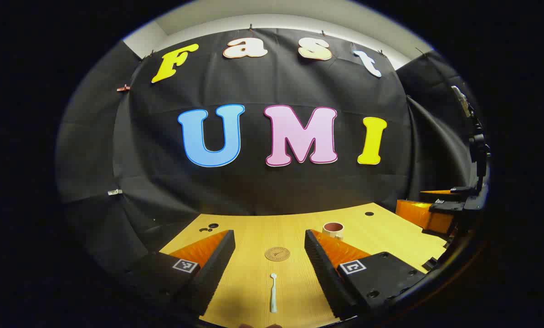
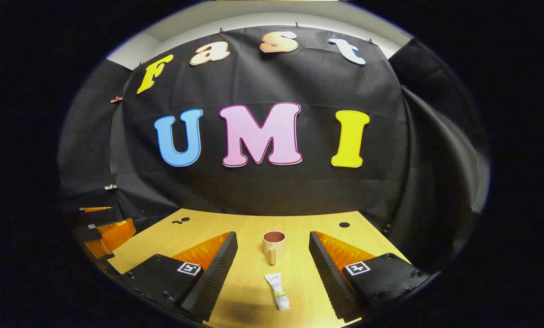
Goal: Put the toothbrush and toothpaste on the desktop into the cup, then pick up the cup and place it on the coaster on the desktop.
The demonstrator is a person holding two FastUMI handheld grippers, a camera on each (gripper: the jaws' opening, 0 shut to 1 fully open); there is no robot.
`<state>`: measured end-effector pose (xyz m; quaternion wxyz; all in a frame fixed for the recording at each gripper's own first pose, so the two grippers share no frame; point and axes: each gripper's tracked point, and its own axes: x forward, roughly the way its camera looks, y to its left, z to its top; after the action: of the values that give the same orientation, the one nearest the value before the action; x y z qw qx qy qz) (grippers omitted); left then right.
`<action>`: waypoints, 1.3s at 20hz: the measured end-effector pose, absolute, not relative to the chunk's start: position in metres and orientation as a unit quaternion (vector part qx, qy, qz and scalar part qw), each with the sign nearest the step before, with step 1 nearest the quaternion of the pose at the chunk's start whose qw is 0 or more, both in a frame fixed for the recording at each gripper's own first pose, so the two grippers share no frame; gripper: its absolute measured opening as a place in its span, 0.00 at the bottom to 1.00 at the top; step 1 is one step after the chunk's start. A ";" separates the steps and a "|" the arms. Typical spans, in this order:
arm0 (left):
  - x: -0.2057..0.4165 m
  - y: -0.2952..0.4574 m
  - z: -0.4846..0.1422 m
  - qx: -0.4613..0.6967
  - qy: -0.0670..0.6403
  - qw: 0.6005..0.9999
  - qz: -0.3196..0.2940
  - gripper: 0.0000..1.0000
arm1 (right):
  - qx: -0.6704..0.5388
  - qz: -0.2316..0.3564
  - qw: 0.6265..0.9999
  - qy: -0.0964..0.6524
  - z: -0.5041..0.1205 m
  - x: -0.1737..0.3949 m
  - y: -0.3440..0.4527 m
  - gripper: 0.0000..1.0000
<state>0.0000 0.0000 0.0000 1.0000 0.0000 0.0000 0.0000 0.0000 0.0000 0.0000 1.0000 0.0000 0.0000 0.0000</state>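
Though flat, toothbrush [image 1: 273,294] pale, slim.

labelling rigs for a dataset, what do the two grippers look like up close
Both match. The left gripper and the right gripper each have two long wedge-shaped fingers with ribbed, sawtooth inner faces and glossy, textured slanted upper faces. Each finger sits on a dark block with visible screws, topped by a small square black-and-white marker tag. No cables or sleeves can be seen.

Pale toothbrush [image 1: 273,293] flat, toothpaste [image 2: 278,290] flat, mug [image 2: 273,245] upright, round coaster [image 1: 277,253]
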 end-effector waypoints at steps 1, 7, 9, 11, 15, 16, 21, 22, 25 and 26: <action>0.001 -0.001 0.000 0.001 0.001 1.000 -0.001 0.97 | 0.000 -0.001 1.000 0.001 -0.001 0.001 0.000 0.97; 0.007 -0.001 -0.006 -0.003 0.011 1.000 0.000 0.97 | 0.003 0.005 1.000 0.025 -0.014 0.008 0.003 0.97; 0.008 -0.001 -0.009 -0.001 0.014 1.000 0.000 0.97 | 0.007 0.005 1.000 0.028 -0.016 0.010 0.002 0.97; 0.009 -0.001 -0.010 0.000 0.015 1.000 0.000 0.97 | 0.005 0.004 0.999 0.032 -0.018 0.012 0.001 0.97; 0.010 0.000 -0.014 -0.002 0.019 1.000 0.003 0.97 | 0.010 0.006 0.999 0.047 -0.028 0.014 0.002 0.97; 0.010 -0.001 -0.017 -0.004 0.022 1.000 0.002 0.97 | 0.010 0.007 0.999 0.052 -0.031 0.015 0.002 0.97; 0.010 0.003 -0.026 -0.008 0.030 0.999 0.013 0.97 | 0.005 0.023 0.996 0.090 -0.053 0.021 0.013 0.98; 0.009 0.004 -0.028 -0.010 0.032 0.999 0.016 0.97 | 0.003 0.027 0.995 0.097 -0.057 0.023 0.016 0.99; 0.009 0.010 -0.032 -0.014 0.037 0.999 0.027 0.97 | -0.002 0.033 0.992 0.125 -0.073 0.030 0.018 0.98; 0.010 0.013 -0.036 -0.015 0.040 0.999 0.032 0.97 | -0.005 0.033 0.990 0.138 -0.079 0.034 0.018 0.99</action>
<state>0.0097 0.0127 -0.0357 0.9986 -0.0147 0.0398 0.0318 0.0339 0.0180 -0.0791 0.9899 -0.0052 0.1379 0.0325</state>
